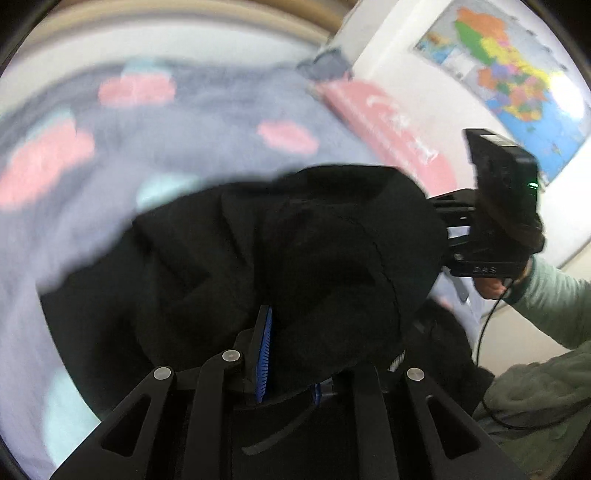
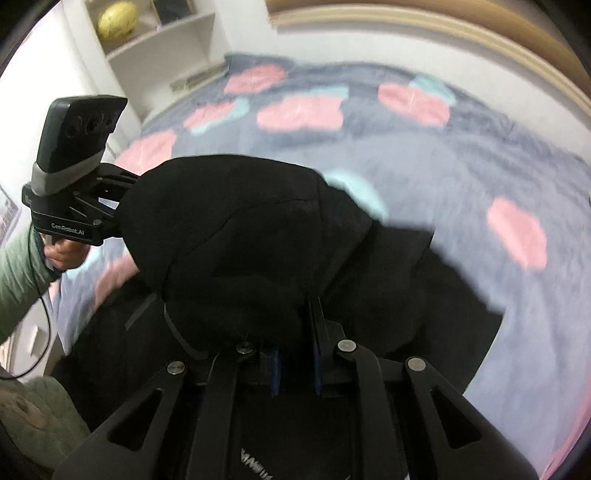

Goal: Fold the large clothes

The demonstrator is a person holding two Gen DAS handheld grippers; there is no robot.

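A black jacket [image 1: 295, 251] hangs bunched above the bed, held up between both claws. The left gripper [image 1: 288, 369] pinches its cloth between blue pads, and the right gripper [image 2: 295, 365] is clamped on another fold. Below lies a grey blanket [image 2: 443, 155] with pink patches; a map [image 1: 517, 74] hangs on the wall.

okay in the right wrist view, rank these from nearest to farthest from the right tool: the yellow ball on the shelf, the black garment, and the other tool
1. black garment, clamped in the right tool, directly ahead.
2. left tool, off to the left, at the garment's far edge.
3. yellow ball, on the white shelf at upper left, beyond the bed.
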